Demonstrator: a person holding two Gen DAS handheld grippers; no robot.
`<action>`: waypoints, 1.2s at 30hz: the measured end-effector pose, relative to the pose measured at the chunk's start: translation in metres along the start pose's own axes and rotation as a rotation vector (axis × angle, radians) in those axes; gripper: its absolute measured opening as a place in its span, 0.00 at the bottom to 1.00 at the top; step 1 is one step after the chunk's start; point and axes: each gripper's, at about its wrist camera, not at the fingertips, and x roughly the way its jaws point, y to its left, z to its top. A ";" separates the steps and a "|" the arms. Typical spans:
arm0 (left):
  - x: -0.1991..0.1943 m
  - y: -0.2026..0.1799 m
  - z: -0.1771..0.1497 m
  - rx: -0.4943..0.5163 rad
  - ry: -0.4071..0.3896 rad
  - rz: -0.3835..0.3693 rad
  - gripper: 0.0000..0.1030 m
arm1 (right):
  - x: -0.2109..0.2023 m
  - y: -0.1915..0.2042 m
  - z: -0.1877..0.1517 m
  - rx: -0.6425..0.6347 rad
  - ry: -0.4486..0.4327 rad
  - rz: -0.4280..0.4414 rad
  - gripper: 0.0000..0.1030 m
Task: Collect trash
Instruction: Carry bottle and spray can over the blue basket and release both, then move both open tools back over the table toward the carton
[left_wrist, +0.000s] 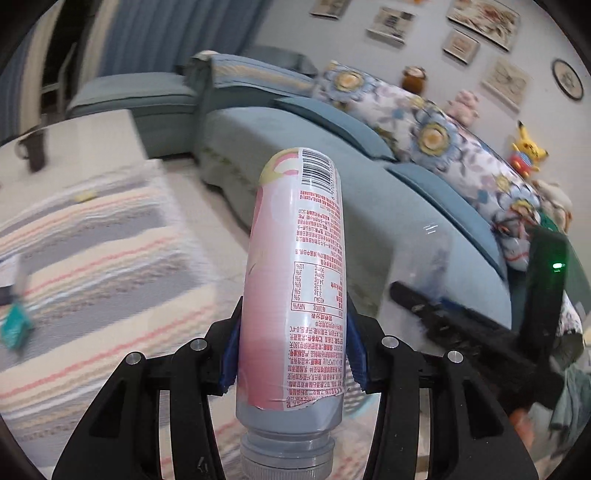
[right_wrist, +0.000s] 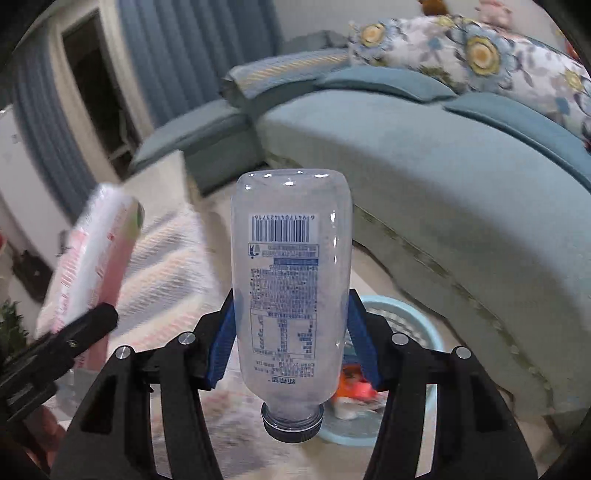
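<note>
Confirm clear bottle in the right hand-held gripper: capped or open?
Capped. The clear bottle is clamped in the right hand-held gripper, neck toward the camera, with a dark screw cap on it. It looks empty.

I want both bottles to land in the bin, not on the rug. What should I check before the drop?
1. Left gripper shut on the pink-labelled plastic bottle: ok.
2. Right gripper shut on the clear plastic bottle with blue print: ok.
3. Caps toward the cameras, bases pointing away: ok.
4. Light blue round basket in sight below the right gripper: ok.
5. Left gripper over the basket: cannot tell.
6. Room left in the basket: cannot tell; trash already inside.
</note>
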 end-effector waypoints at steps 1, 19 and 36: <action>0.010 -0.008 -0.002 0.002 0.006 -0.024 0.44 | 0.007 -0.009 -0.003 0.007 0.018 -0.020 0.51; 0.082 -0.009 -0.035 -0.033 0.106 -0.074 0.56 | 0.096 -0.077 -0.045 0.118 0.256 -0.119 0.53; -0.072 0.100 -0.026 -0.100 -0.059 0.146 0.56 | 0.000 0.086 -0.030 -0.183 0.004 0.111 0.53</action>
